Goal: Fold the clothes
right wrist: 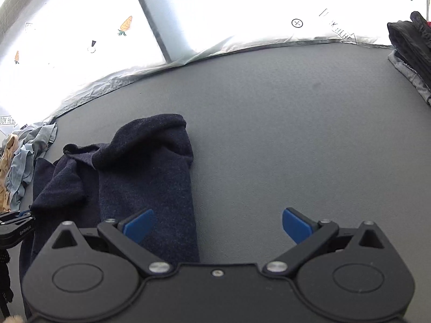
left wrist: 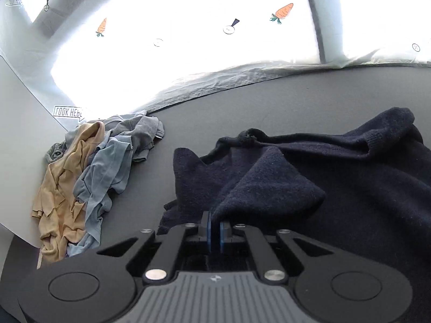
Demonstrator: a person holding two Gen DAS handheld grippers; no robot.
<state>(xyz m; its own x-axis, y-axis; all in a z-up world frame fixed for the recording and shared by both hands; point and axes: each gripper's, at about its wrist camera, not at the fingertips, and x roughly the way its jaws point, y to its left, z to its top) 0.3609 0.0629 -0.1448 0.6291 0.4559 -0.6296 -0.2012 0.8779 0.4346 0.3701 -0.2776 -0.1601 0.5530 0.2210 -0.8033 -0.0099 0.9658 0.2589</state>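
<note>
Navy knit, thick and fuzzy, is the material in hand: a dark sweater (left wrist: 309, 177) lies rumpled on the grey table (right wrist: 282, 123), filling the 3 o'clock half of the left wrist view and running from 9 o'clock toward the centre of the right wrist view. One sleeve or side panel stretches away toward 12 o'clock with a rolled end; other flaps are bunched over each other near the collar.

The left gripper (left wrist: 214, 232) has its blue pads pressed together. A fold of the sweater rises right at its tips, at about 12 o'clock from the pads, but whether any knit is actually caught between them cannot be told from this angle. The right gripper (right wrist: 216, 227) stands spread wide and holds nothing; its left pad hovers over the edge of the knit, its right pad over bare table.

The garment looks not yet flattened, so the step in hand is likely spreading it out. To do it well, the right gripper should take a matching edge or corner, not a loose mid-panel bunch, and both should draw apart evenly so the heavy knit slides flat without twisting.

A heap of tan, blue and grey clothes (left wrist: 89, 172) waits at 9 o'clock, and a stack of dark folded items (right wrist: 412, 53) sits at 2 o'clock.
</note>
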